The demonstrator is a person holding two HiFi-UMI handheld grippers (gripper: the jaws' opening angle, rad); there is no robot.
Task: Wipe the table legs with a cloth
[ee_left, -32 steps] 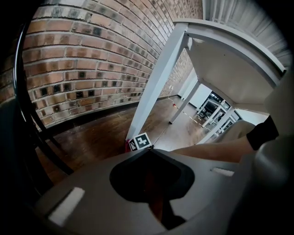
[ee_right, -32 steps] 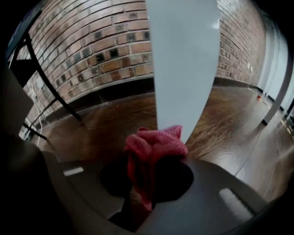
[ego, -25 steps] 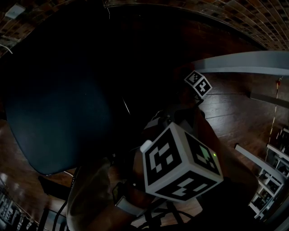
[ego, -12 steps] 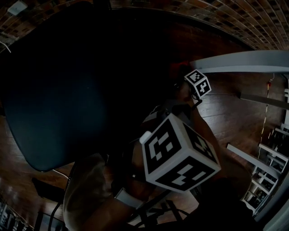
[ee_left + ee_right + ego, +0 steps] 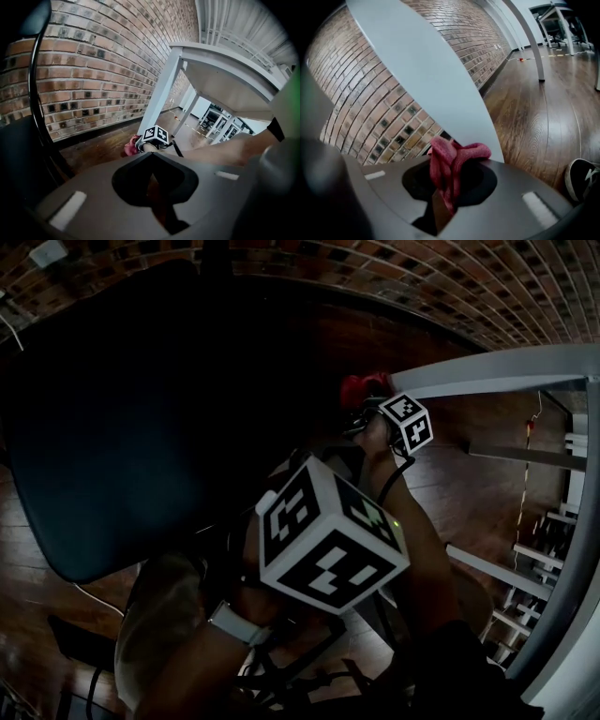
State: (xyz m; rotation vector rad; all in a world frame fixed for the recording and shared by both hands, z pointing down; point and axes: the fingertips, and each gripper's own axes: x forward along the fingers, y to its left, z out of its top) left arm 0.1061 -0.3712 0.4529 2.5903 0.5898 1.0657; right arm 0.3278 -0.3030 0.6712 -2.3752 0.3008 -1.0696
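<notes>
A red cloth (image 5: pixel 459 151) is bunched between the jaws of my right gripper (image 5: pixel 449 165), which is shut on it. The cloth rests against the slanted white table leg (image 5: pixel 436 79) near the brick wall. The head view is dark: there the cloth (image 5: pixel 361 386) sits at the leg (image 5: pixel 487 371), just beyond the right gripper (image 5: pixel 375 407). My left gripper (image 5: pixel 152 154) hangs back with its jaws together and nothing in them. It looks at the right gripper's marker cube (image 5: pixel 155 135), the cloth (image 5: pixel 131 145) and the leg (image 5: pixel 159 93).
A black chair (image 5: pixel 112 427) fills the left of the head view, close beside both arms. A brick wall (image 5: pixel 93 61) runs behind the leg. More white table legs (image 5: pixel 529 37) stand on the wooden floor (image 5: pixel 543 112). A dark shoe (image 5: pixel 583 178) shows at the lower right.
The right gripper has moved farther out to the table leg, and the red cloth now shows at the leg. The left gripper's cube has shifted left.
</notes>
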